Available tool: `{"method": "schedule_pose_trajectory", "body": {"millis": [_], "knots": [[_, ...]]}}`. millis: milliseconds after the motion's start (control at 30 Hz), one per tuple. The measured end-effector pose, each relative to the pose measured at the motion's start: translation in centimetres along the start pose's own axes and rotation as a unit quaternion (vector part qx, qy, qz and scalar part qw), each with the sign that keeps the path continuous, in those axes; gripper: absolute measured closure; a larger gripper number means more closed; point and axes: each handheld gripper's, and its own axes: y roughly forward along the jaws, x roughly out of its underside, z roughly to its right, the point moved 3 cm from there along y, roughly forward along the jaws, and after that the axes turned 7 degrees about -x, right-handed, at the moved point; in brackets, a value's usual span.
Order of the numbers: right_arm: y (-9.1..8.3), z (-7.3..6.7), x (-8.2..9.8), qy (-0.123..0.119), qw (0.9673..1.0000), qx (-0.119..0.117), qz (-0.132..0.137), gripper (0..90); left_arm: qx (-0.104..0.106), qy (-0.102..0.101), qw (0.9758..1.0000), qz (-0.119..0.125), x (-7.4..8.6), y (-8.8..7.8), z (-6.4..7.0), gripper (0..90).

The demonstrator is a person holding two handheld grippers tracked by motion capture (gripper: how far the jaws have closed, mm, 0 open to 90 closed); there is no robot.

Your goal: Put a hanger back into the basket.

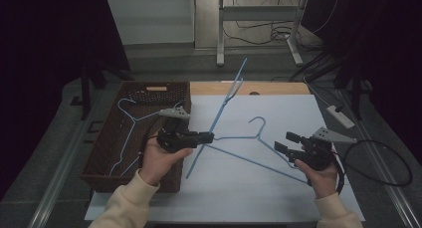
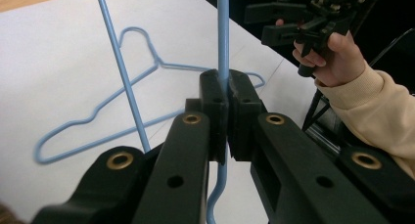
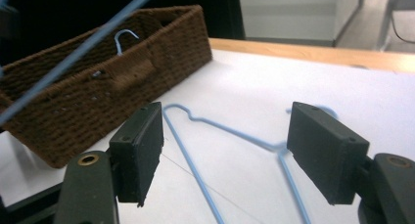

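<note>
My left gripper (image 1: 211, 137) is shut on the wire of a blue hanger (image 1: 222, 108), which stands tilted up off the table, its long bar reaching toward the far edge. In the left gripper view the jaws (image 2: 224, 87) are pressed together on that wire (image 2: 223, 33). A second blue hanger (image 1: 259, 133) lies flat on the white sheet (image 1: 278, 108). My right gripper (image 1: 285, 141) hovers open at the right of it, low over its lower arm. In the right gripper view the flat hanger (image 3: 192, 168) runs between the wide-apart pads (image 3: 325, 153), untouched.
A brown wicker basket (image 1: 102, 138) sits at the left of the sheet with another blue hanger (image 1: 130, 119) inside it. The basket (image 3: 98, 92) is close to the held hanger. A bare wooden strip (image 1: 278, 88) borders the far side. Cables and a power strip (image 1: 341, 116) lie beyond the right edge.
</note>
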Motion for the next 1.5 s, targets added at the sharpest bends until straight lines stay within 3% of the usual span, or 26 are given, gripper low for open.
{"method": "schedule_pose_trajectory", "body": {"millis": [467,867,1200,1500], "knots": [[-0.9,1.1,2.6,-0.011,0.9989,0.03,-0.035,29.1,-0.025,-0.008,0.9995,0.018,-0.1,-4.8,-3.4,87.4],[-1.0,1.5,3.3,-0.013,0.9979,0.041,-0.047,28.7,-0.05,-0.008,0.9986,0.017,1.6,-8.6,-6.7,87.4],[-0.7,1.5,3.4,-0.017,0.9974,0.044,-0.053,28.7,-0.065,-0.012,0.9978,0.002,3.5,-10.3,-10.0,87.5],[-0.6,1.6,3.5,-0.013,0.9975,0.047,-0.052,28.7,-0.081,-0.012,0.9962,-0.03,4.9,-10.4,-12.1,87.5]]}}
